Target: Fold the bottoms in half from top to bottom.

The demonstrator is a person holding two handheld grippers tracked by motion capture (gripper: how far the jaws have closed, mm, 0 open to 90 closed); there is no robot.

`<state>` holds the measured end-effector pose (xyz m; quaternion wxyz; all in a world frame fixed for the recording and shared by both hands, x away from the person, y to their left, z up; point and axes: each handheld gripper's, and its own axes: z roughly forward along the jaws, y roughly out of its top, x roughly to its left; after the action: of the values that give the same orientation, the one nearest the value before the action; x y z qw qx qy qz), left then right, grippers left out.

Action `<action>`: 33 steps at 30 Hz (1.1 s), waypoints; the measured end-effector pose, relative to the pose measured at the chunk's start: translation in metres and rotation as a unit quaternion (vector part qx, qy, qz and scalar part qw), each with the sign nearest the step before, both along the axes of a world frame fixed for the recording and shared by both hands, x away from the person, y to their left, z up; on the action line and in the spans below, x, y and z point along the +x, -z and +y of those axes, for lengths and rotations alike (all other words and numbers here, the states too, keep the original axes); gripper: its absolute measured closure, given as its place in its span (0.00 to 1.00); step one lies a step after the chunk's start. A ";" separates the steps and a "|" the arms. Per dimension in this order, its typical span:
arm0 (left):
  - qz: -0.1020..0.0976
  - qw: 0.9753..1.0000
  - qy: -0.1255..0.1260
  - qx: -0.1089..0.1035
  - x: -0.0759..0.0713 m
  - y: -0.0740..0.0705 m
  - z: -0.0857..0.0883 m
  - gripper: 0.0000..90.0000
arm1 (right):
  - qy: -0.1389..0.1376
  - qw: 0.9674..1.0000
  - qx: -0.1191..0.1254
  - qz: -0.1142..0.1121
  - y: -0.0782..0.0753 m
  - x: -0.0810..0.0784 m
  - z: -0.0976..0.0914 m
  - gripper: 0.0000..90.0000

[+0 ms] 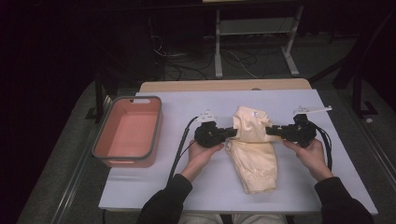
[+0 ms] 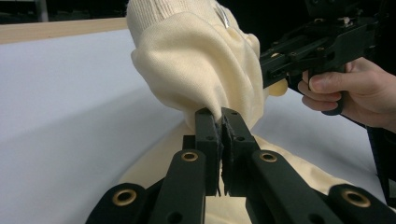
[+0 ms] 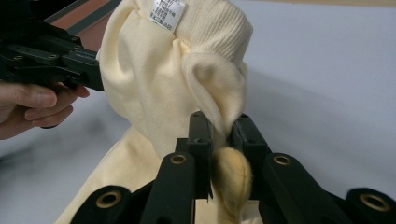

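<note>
now cream garment (image 1: 252,140) hangs btwn both grippers — left (image 1: 232,132), right (image 1: 271,131) each pinching it.

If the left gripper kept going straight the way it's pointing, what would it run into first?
The cream garment that the left gripper already pinches: the lifted fold bulges directly ahead. Behind it, probably the right gripper, which faces it from the other side, though depth is hard to judge.

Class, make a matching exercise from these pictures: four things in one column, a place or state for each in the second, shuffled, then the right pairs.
1. cream garment
2. pink tub
3. left gripper
4. white label

a. at the table's left edge
b. lifted at its far end, near part on the table
c. shut on the garment's fold
d. sewn at the ribbed hem

1-b; 2-a; 3-c; 4-d
</note>
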<state>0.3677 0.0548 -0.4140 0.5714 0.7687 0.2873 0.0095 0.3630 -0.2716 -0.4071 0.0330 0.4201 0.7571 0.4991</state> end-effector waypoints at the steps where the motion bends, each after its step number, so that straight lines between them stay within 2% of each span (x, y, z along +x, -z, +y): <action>1: -0.001 1.000 0.002 0.001 -0.001 0.001 0.000 0.96 | 0.000 1.000 0.001 0.002 0.001 -0.001 0.000 0.87; 5: 0.000 1.000 0.005 0.004 -0.005 0.006 0.000 0.96 | 0.000 1.000 0.002 0.009 0.006 -0.004 -0.001 0.87; 15: -0.005 1.000 0.013 0.012 -0.016 0.010 0.000 0.96 | -0.003 1.000 0.004 0.006 0.007 -0.015 -0.002 0.87; 24: -0.007 0.999 0.026 0.027 -0.022 0.019 0.000 0.96 | -0.006 1.000 -0.003 0.019 0.015 -0.022 -0.001 0.86; 33: 0.001 0.998 0.048 0.041 -0.029 0.028 -0.003 0.96 | -0.005 0.999 -0.019 0.037 0.020 -0.033 -0.003 0.87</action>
<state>0.3385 0.0522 -0.4423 0.5393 0.8041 0.2500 -0.0066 0.3300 -0.2744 -0.4270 0.0099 0.4337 0.7695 0.4687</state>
